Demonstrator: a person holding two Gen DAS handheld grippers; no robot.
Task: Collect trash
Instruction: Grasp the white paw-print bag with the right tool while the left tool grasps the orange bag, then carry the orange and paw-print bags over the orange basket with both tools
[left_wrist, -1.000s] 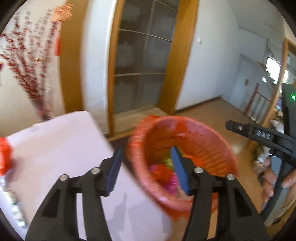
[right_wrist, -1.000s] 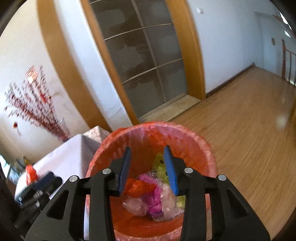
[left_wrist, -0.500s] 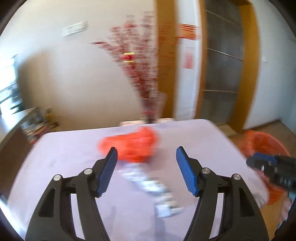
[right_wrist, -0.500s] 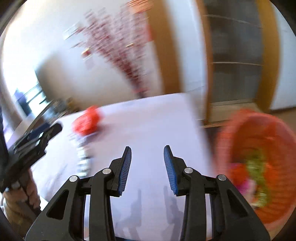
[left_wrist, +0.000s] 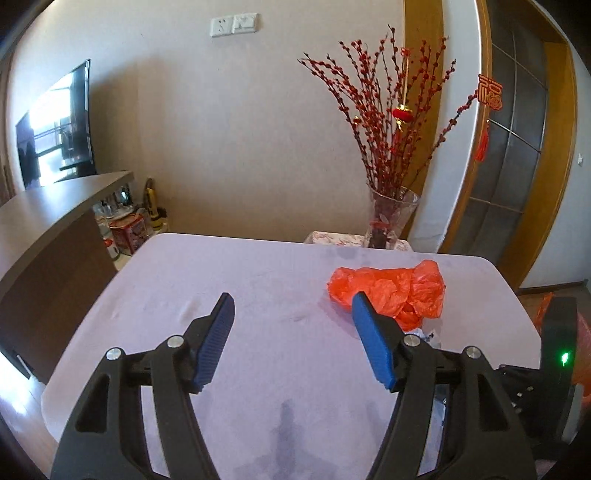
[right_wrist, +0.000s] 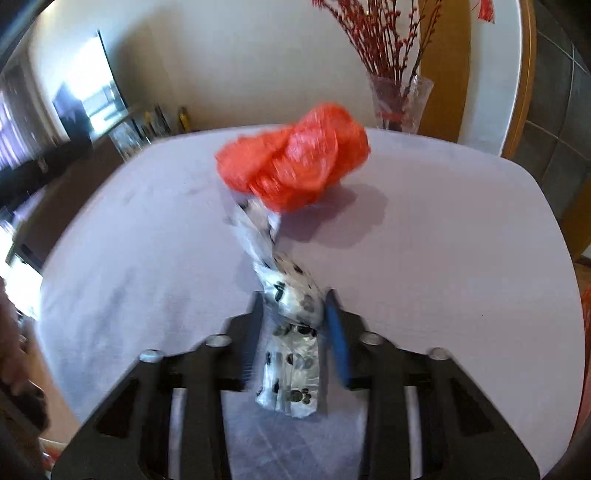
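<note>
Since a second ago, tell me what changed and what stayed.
Both grippers swung from over the red bin to the table. The right gripper has just been closing its jaws, now around the silver spotted wrapper. The left gripper has opened wider and holds nothing. The orange plastic bag stays on the table.

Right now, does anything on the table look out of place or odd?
Only the trash itself: a crumpled orange plastic bag and a twisted silver spotted wrapper lie on the table. The right gripper has been closing around the wrapper.
</note>
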